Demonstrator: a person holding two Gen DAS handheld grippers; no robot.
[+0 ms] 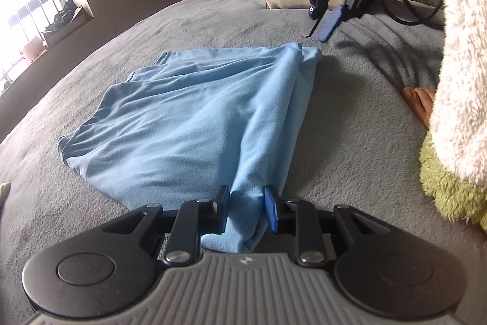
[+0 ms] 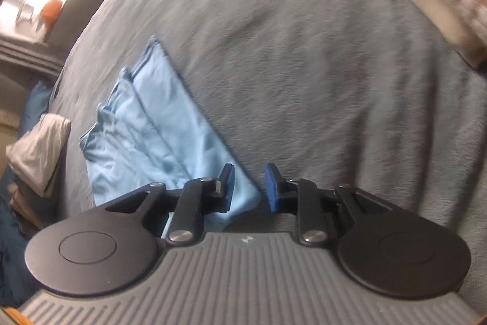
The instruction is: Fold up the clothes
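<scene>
One pinch only: left gripper (image 1: 246, 204) clamps the blue cloth (image 1: 194, 114); right gripper (image 1: 318, 31) hangs slightly parted, empty, beyond its far corner. Pulling now skews the fold.

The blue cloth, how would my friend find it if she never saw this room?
Look at the big grey blanket covering the bed. In its middle lies the blue cloth, light sky-blue, wrinkled and partly folded, with one corner pinched in the left gripper. Everything nearby is grey, cream or fuzzy green, so it is the only smooth, pale blue thing there.
</scene>
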